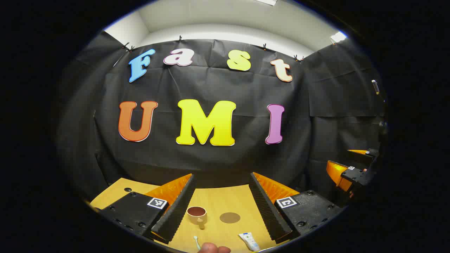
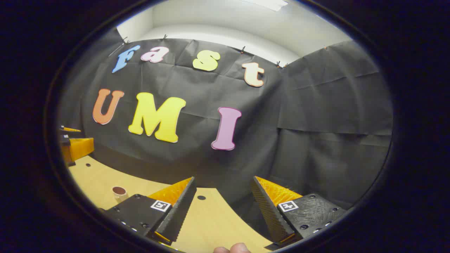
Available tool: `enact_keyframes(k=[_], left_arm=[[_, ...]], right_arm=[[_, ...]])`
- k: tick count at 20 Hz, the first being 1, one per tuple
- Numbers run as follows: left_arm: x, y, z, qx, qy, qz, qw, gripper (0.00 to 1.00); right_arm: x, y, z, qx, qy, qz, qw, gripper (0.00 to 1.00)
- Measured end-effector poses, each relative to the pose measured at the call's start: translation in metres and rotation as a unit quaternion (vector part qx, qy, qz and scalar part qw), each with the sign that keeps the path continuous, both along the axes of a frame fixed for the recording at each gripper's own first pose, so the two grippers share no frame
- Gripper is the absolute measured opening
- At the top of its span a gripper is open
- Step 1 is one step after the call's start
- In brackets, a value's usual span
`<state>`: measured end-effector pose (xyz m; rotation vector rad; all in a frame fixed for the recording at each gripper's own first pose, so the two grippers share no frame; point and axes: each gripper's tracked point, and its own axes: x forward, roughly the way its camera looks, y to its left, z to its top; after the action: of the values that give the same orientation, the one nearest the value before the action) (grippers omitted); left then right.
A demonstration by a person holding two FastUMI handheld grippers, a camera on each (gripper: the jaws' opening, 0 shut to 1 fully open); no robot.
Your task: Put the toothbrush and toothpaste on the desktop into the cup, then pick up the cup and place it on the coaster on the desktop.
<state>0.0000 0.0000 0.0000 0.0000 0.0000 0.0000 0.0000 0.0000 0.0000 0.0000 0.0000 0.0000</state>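
- left gripper [image 1: 222, 207]: in the left gripper view its two black ribbed fingers with orange backs stand wide apart at the bottom of the frame, released, with nothing between them but the desktop [image 1: 218, 196] below.
- cup [image 1: 197, 214]: a small cream-coloured mug with a dark brown inside, upright on the light wooden desktop, low in the left gripper view just left of centre; its short handle points toward the bottom of the frame. in the right gripper view the same cup [image 2: 119, 193] sits at lower left, partly behind the right gripper's left finger block.
- coaster [image 1: 230, 218]: a flat round brown disc lying on the desktop just right of the cup, apart from it.
- toothbrush [image 1: 197, 242]: pale, with a whitish head; only its top end is seen at the very bottom edge, below the cup.
- toothpaste [image 1: 249, 241]: a white tube with blue and green print, lying tilted at the bottom edge, right of the toothbrush and below the coaster.
- right gripper [image 2: 223, 207]: in the right gripper view its fingers are spread wide, released and empty, over the desktop's far edge; in the left gripper view it appears at the right edge of the frame.
- fingertips [image 1: 211, 248] of the person show at the bottom centre of each view.
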Motion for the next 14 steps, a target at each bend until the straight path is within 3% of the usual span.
enact_keyframes(k=[1,2,7,14], left_arm=[[0.0,-0.005,-0.001,0.0,-0.001,-0.006,1.0,0.89],[0.0,-0.01,0.0,0.001,-0.004,-0.011,1.0,0.96],[-0.004,-0.023,0.001,0.006,-0.01,-0.031,0.999,0.96],[-0.02,-0.02,0.003,0.005,-0.014,-0.025,1.0,0.96]], right_arm=[[-0.005,-0.011,-0.004,-0.004,0.004,-0.009,1.0,0.95],[-0.009,-0.023,-0.01,-0.007,0.008,-0.019,1.0,0.93],[-0.031,-0.059,-0.023,-0.022,0.022,-0.052,0.998,0.95],[-0.06,-0.015,-0.022,0.009,0.031,-0.005,0.999,0.97]])
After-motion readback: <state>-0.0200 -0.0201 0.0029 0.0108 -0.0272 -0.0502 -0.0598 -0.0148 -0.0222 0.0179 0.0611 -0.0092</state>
